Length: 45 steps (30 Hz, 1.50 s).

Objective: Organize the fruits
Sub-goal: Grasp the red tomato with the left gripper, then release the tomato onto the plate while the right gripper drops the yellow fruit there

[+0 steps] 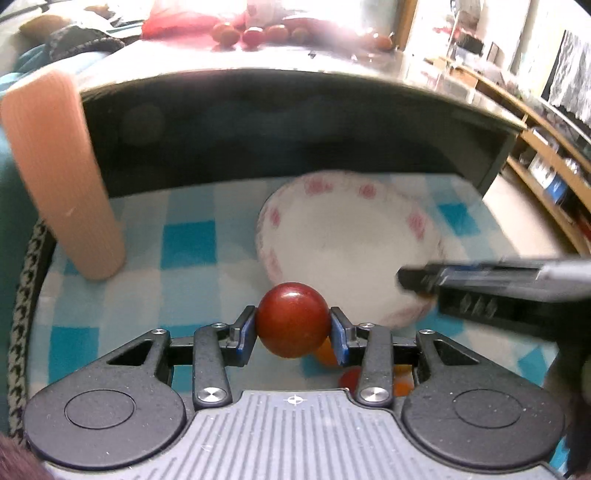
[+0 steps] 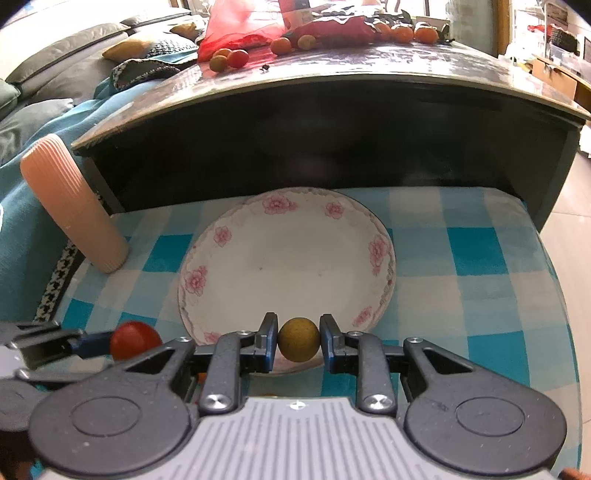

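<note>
gripping a red fruit [image 1: 293,325], the left gripper [image 1: 293,334] nears the plate [image 2: 258,266]; right gripper [image 2: 298,341] fingers clamp a yellow-brown fruit [image 2: 298,339].

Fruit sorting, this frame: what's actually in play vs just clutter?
In play:
- red fruit in left gripper
- yellow-brown fruit in right gripper
- flowered plate, nothing on it
- loose fruits on the dark tabletop

Clutter:
- ribbed pink cylinder
- red mesh bag
- checked cloth
</note>
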### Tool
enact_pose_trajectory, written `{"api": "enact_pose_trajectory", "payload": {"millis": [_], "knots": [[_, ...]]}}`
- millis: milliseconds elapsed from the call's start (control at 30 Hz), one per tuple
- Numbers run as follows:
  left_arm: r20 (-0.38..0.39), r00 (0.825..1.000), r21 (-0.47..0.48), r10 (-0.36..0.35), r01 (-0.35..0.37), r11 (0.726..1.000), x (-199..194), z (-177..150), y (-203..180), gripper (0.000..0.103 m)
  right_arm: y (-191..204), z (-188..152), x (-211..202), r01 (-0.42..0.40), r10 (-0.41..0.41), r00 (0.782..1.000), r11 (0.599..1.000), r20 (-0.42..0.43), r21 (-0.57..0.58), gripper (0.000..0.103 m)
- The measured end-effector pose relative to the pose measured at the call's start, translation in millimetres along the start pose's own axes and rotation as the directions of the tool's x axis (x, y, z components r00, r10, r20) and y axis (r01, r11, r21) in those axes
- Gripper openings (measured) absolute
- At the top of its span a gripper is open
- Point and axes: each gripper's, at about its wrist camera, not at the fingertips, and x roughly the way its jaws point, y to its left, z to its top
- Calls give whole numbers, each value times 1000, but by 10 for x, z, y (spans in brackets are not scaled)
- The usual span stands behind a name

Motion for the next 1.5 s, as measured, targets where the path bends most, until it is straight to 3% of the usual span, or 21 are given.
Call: {"api": "enact_pose_trajectory", "payload": {"millis": [233, 533, 967, 1500], "knots": [[-18, 1000, 4, -9, 9, 1000, 235, 50, -156, 50, -1, -1, 88, 20, -20, 1000, 1000, -7, -3, 40], [1, 1000, -4, 1, -1, 1000, 250, 53, -167, 50, -124, 37, 161, -5, 5, 1000, 998, -11, 63, 41], [9, 1000, -12, 29, -29, 1000, 237, 67, -170, 65, -221, 50, 171, 0, 3, 1000, 994, -25, 112, 42], [5, 998, -7, 59, -59, 998, 258, 66, -176, 69, -169, 41, 164, 20, -18, 1000, 995, -20, 93, 43]]}}
